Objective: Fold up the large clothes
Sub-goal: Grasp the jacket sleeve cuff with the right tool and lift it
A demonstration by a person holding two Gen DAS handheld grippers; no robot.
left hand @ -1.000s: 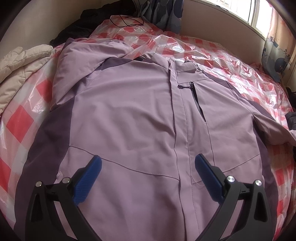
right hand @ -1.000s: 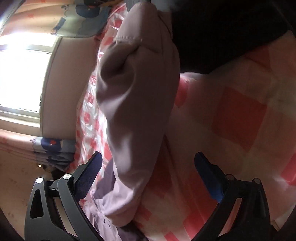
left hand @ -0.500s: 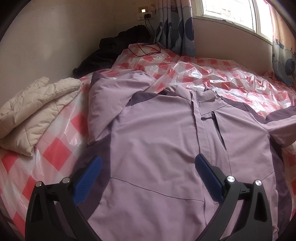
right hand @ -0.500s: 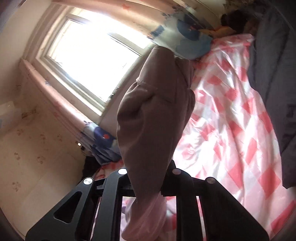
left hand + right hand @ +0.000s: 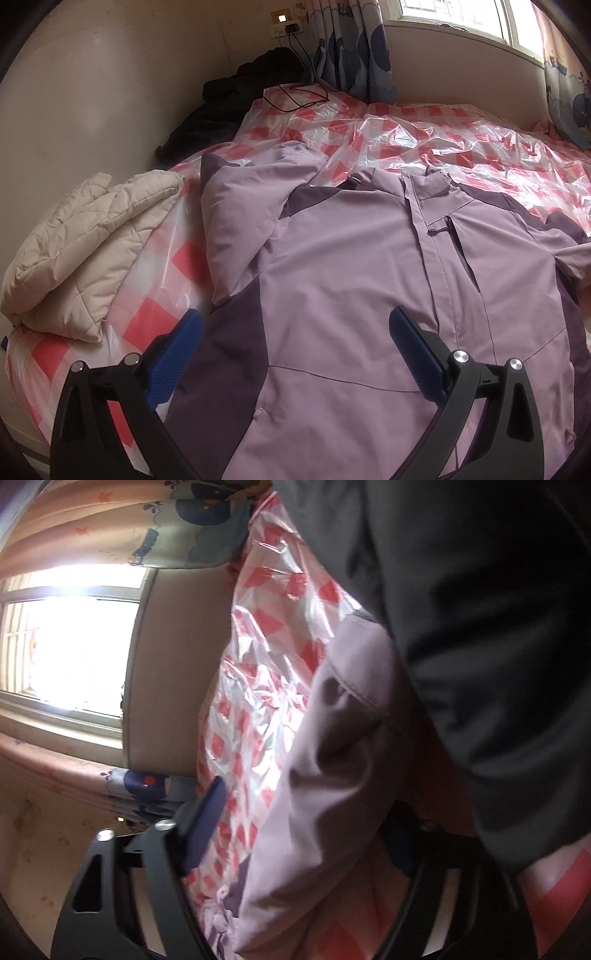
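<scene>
A lilac jacket [image 5: 351, 295] with dark purple side panels lies front up on the bed, zipped, its left sleeve [image 5: 243, 206] folded up beside the body. My left gripper [image 5: 295, 332] is open and empty above the jacket's lower left part. In the right wrist view my right gripper [image 5: 306, 819] is open, and the jacket's other sleeve [image 5: 325, 775] lies between its blue fingers; the right finger is partly hidden behind the cloth.
The bed has a red and white checked plastic cover [image 5: 424, 136]. A cream quilted garment [image 5: 85, 243] lies folded at the left edge. Dark clothes [image 5: 229, 103] and a cable lie by the wall. A dark garment [image 5: 480, 627] lies beside the sleeve. A window [image 5: 66, 642] is behind.
The right gripper closed on the sleeve and lifted it, then opened again; the sleeve now lies lower between the fingers. The left gripper drew back and to the left over the jacket.
</scene>
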